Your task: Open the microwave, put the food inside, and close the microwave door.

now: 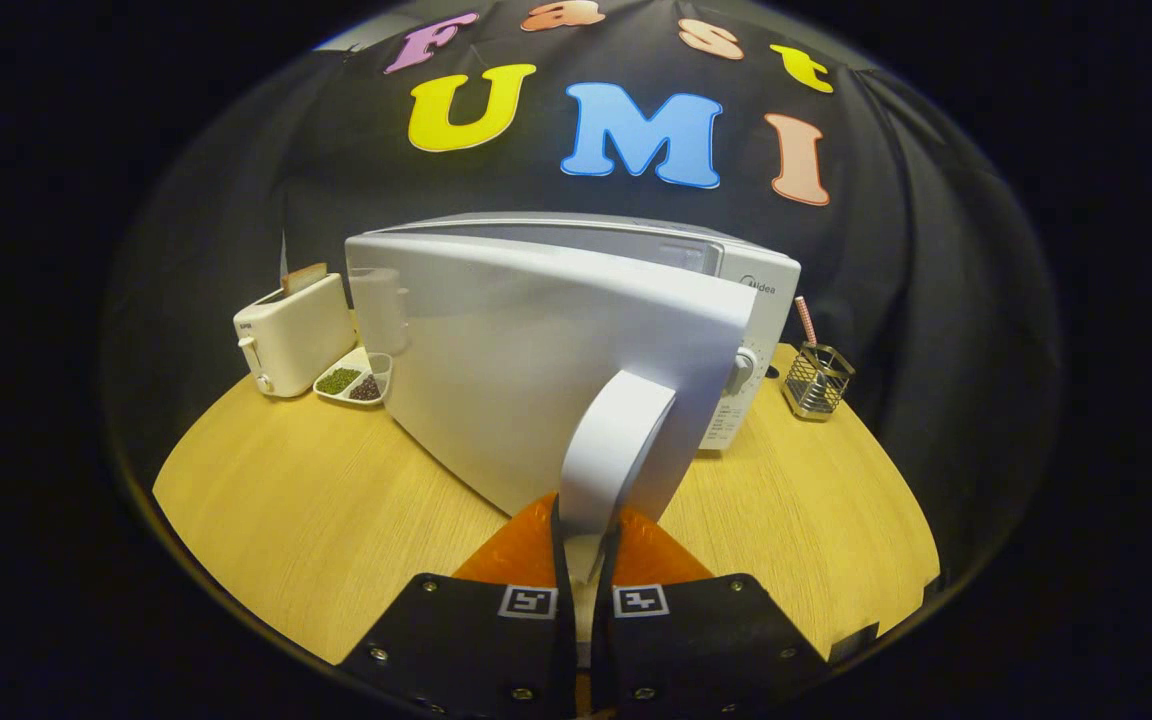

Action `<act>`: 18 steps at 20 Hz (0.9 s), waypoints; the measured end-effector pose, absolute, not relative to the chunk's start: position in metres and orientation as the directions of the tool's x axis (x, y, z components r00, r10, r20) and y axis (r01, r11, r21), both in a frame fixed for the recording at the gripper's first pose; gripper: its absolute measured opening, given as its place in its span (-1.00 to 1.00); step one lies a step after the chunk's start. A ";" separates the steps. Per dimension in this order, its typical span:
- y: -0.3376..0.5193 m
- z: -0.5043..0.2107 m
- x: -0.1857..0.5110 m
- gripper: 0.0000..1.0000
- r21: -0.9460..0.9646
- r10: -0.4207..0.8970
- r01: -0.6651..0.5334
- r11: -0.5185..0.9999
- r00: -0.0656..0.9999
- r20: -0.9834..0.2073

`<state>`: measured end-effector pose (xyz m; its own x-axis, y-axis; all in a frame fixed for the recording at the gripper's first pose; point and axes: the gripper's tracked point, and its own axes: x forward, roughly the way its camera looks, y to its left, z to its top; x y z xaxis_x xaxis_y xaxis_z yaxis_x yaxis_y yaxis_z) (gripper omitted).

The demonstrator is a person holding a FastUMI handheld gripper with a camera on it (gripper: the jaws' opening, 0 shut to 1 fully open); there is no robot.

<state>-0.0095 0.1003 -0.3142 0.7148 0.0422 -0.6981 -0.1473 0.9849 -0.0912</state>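
Note:
The white microwave (726, 270) stands on the wooden table (286, 520) with its door (536, 370) swung partway out toward me, hinged on the left. A curved white handle (611, 450) runs down the door's free edge. My gripper (584, 545) is shut on the lower end of that handle, both fingers pressing its sides. The door hides the microwave's cavity. To the right of the door the control panel with a round knob (742, 368) shows.
A white toaster (291, 335) with a slice of bread stands left of the microwave. Beside it lies a small divided dish (354, 380) with green and dark grains. A wire holder (816, 378) with a striped straw stands to the right.

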 end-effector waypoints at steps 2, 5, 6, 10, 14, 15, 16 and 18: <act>0.108 -0.313 -0.019 -0.87 -0.092 0.047 -0.155 0.984 0.716 -0.696; 0.124 -0.311 -0.035 -0.87 -0.084 0.070 -0.175 0.981 0.722 -0.689; 0.129 -0.310 -0.040 -0.87 -0.083 0.080 -0.187 0.979 0.723 -0.686; 0.157 -0.306 -0.063 -0.87 -0.067 0.122 -0.226 0.972 0.726 -0.677; 0.195 -0.303 -0.090 -0.81 -0.022 0.185 -0.276 0.961 0.699 -0.691; 0.203 -0.304 -0.095 -0.77 -0.019 0.200 -0.295 0.955 0.691 -0.694; 0.214 -0.302 -0.103 -0.73 -0.022 0.218 -0.324 0.946 0.683 -0.697; 0.233 -0.301 -0.116 -0.72 -0.027 0.246 -0.370 0.929 0.668 -0.702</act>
<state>-0.1158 0.2332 -0.3009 0.6681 0.2460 -0.7023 -0.3701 0.9286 -0.0269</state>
